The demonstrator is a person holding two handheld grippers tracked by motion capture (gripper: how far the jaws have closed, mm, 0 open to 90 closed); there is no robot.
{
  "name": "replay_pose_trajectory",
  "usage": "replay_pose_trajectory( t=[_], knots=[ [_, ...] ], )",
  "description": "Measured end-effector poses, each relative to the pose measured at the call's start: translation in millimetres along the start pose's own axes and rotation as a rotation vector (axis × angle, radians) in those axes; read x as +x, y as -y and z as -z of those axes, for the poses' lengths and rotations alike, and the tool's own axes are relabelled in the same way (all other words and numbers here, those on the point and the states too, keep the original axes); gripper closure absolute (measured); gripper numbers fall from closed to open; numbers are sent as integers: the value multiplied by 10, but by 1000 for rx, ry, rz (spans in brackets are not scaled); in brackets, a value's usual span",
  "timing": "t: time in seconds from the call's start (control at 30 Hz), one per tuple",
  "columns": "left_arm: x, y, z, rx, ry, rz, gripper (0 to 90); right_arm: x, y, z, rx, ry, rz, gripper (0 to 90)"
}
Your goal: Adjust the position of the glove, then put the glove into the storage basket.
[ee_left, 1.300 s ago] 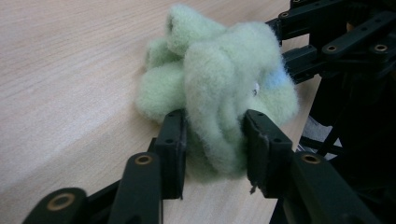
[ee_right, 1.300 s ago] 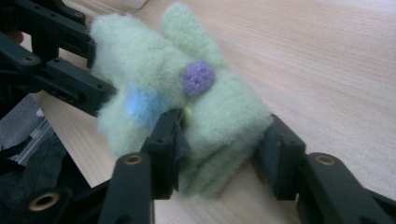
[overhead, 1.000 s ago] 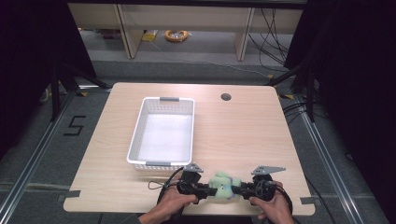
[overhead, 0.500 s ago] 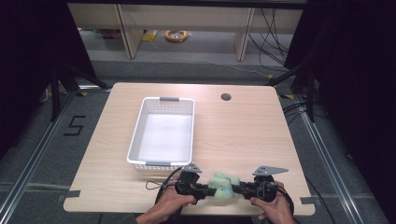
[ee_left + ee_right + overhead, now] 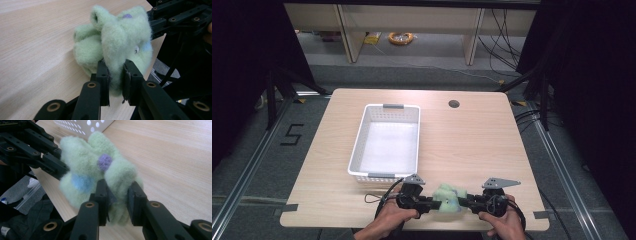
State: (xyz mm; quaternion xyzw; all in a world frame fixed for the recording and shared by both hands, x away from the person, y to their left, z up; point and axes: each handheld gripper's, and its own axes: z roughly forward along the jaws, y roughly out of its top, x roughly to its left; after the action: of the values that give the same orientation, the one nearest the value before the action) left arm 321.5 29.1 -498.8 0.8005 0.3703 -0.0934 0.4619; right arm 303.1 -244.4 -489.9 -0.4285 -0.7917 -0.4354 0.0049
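Observation:
A pale green fuzzy sock with a purple dot and a blue patch is bunched up at the table's front edge. My left gripper comes at it from the left and is shut on a fold of the sock; the fleece is squeezed between the pads. From the right, my right gripper is shut on another fold, pinched at its jaw tips. The sock is held between the two grippers, just above or on the wood.
A white perforated basket stands left of the table's centre, just behind my left hand, and shows again as the basket in the right gripper view. A cable hole lies far back. The table's front edge is right beneath the grippers.

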Motion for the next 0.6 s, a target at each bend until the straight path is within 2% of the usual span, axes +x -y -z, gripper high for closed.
replay_pose_trajectory(
  t=[0.07,0.1,0.13,0.17,0.2,0.23,0.27,0.3,0.37,0.43,0.5,0.57,0.6],
  knots=[
    [7,6,23,2,-8,-6,765,6,-2,-21,-9,-1,6,737],
    [6,14,37,1,-11,-5,765,-4,-9,-32,-11,-15,29,737],
    [18,15,46,7,7,-6,765,20,-11,-30,-8,-8,19,737],
    [18,23,54,2,7,-4,765,20,-11,-39,-11,-1,33,737],
    [10,30,77,5,-15,-4,765,39,-14,-45,-3,-11,20,737],
    [13,40,83,-7,-9,-4,765,68,-14,-54,-3,-11,7,737],
    [28,41,107,7,6,-13,765,73,-14,-71,-6,-12,13,737],
    [24,47,115,-1,-2,-7,765,81,-27,-79,-3,-4,34,737],
    [32,57,148,2,1,-16,765,98,-32,-105,1,-20,33,737],
    [28,73,188,-3,-9,-13,764,118,-36,-125,2,-21,39,736],
    [30,76,196,-4,-2,-13,764,138,-43,-132,6,-14,46,736],
    [27,81,214,-3,-5,-20,764,154,-45,-133,13,-14,37,736],
    [23,83,220,-5,-12,-20,764,180,-46,-130,21,-18,16,736]
  ],
)
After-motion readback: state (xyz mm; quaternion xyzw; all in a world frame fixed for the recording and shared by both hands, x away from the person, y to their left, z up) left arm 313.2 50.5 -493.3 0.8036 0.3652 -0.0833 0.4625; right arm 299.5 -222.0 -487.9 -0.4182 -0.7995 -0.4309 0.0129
